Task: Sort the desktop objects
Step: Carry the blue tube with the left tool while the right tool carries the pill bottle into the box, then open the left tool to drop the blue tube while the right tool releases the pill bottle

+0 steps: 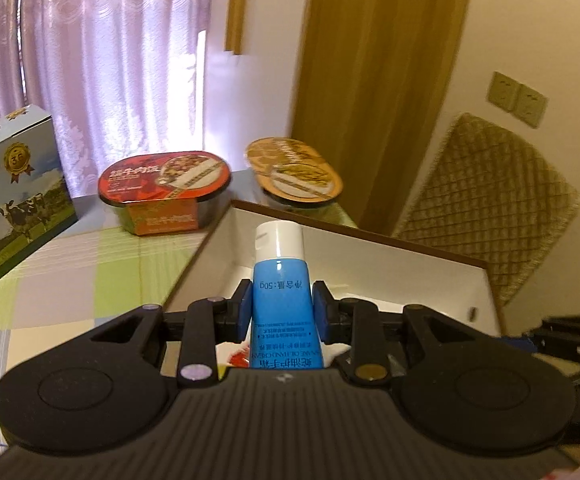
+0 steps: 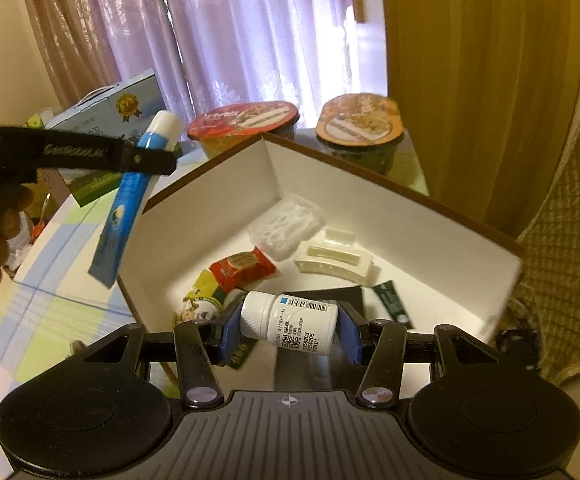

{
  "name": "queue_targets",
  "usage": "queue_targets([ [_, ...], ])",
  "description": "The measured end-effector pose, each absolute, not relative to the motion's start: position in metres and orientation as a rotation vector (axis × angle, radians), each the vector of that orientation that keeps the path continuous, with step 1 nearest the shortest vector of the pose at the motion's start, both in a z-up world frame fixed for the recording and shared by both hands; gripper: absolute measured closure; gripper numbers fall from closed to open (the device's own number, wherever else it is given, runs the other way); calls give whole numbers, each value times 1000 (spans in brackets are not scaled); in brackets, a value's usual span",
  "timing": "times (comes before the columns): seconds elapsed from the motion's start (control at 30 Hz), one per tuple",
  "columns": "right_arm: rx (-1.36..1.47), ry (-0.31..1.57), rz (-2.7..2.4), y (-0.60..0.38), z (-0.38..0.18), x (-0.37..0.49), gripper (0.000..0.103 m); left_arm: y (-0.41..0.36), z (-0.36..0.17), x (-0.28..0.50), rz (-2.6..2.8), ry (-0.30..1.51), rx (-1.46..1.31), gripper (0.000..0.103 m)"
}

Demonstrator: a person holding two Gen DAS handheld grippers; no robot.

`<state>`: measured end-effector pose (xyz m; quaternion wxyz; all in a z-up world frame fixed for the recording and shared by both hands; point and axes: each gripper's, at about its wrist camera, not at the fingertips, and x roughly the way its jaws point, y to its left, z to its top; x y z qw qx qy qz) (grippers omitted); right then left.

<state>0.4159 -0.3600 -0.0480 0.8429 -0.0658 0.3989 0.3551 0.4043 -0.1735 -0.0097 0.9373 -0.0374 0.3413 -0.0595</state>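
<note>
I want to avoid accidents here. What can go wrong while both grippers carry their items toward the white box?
1. The blue tube hangs tilted from the left gripper, near the white box wall; it may knock it.
2. The right gripper pinches the white bottle end to end; it may slip.

- The blue tube carries "50g" and, upside down, "HAND CREAM".
- The milk carton, at nine o'clock, shows "MILK".
- The white bottle bears what looks like "20250203".
</note>
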Motion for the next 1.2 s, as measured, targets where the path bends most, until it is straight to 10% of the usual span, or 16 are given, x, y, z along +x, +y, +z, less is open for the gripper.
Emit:
queue_targets([
  [1.2,-380,928,986,-285,-111,447,55,-152,-114,475,-179,1034,64,75],
])
